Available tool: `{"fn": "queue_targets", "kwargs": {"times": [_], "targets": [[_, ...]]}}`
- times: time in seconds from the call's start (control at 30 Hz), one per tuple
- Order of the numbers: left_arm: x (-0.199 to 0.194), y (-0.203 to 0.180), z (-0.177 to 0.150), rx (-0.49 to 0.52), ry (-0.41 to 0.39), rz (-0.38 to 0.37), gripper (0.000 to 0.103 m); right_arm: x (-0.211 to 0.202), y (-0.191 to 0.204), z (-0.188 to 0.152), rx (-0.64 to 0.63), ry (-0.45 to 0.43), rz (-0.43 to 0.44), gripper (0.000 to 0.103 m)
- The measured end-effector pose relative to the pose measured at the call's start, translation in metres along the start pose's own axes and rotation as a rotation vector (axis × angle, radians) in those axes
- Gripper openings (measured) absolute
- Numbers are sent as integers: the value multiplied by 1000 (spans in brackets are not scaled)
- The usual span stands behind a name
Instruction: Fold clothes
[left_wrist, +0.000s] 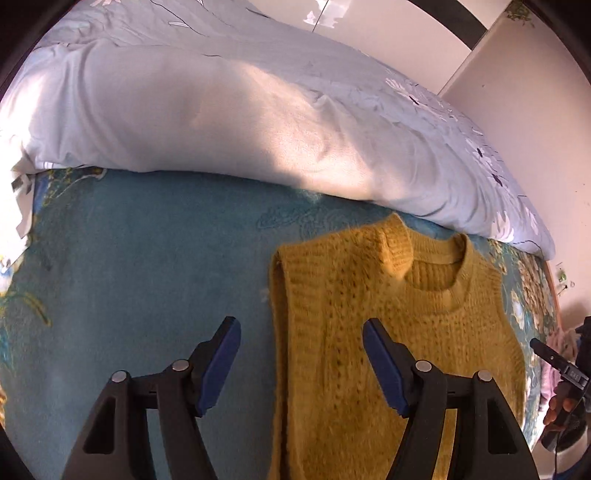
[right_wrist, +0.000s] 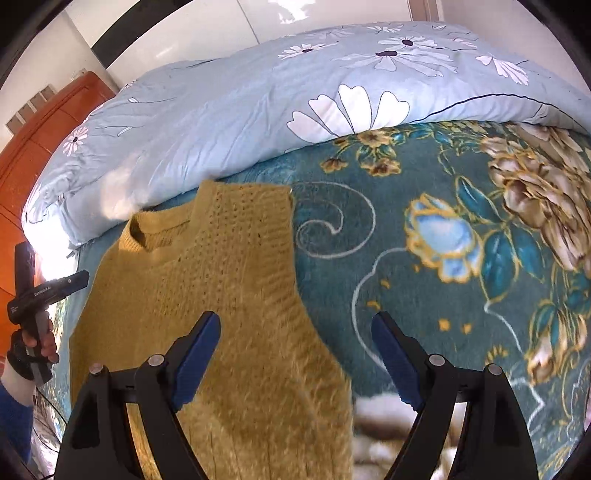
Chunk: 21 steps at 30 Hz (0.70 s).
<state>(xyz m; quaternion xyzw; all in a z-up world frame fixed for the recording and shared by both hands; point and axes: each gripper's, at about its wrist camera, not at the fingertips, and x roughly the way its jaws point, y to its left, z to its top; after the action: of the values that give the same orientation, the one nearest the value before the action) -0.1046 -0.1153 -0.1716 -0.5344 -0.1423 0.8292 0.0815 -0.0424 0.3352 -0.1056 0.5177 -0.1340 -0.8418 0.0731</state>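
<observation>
Left claw (left_wrist: 301, 363) stands wide, blue pads bare, nothing between them; it hangs over the left edge of the mustard-yellow chunky-knit sleeveless sweater (left_wrist: 391, 332). Right claw (right_wrist: 295, 360) is also wide and empty, over the sweater's right edge. The sweater lies on the teal plush blanket with gold and blue flowers (right_wrist: 461, 258) on the bed, collar toward the rolled pale-blue daisy-print duvet (right_wrist: 258, 110), and looks already folded in along its sides.

Risks, as I judge them:
- Loose open knit: a pad tip could snag a loop and drag a strand out.
- A shallow pinch may take only the top layer, so the side folds would slide open on lifting.
- The plush blanket is thick; a deep pinch could catch pile along with the knit and pull the blanket up.
- If the two claws lift unevenly, the fold would go skewed.
- The collar sits close against the duvet, so a fold that way could bunch on it.

Writing: the left claw's handle, seen from the right wrist view, carries small white print, seemingly "GenRobot.AI", though too small to be sure. No label readable on the sweater.
</observation>
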Motion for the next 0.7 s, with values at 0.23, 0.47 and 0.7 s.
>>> {"fn": "queue_targets", "kwargs": {"times": [0.23,0.47,0.7], "targets": [[44,-5,31,-36,65,28,72,65,-13,49,40,41,49,85],[59,-16,40,-39,82,33,72,87,-4,85,6,28,122,83],[51,-12,35,-66,57,59,41,99,12,91,1,48,171,27]]}}
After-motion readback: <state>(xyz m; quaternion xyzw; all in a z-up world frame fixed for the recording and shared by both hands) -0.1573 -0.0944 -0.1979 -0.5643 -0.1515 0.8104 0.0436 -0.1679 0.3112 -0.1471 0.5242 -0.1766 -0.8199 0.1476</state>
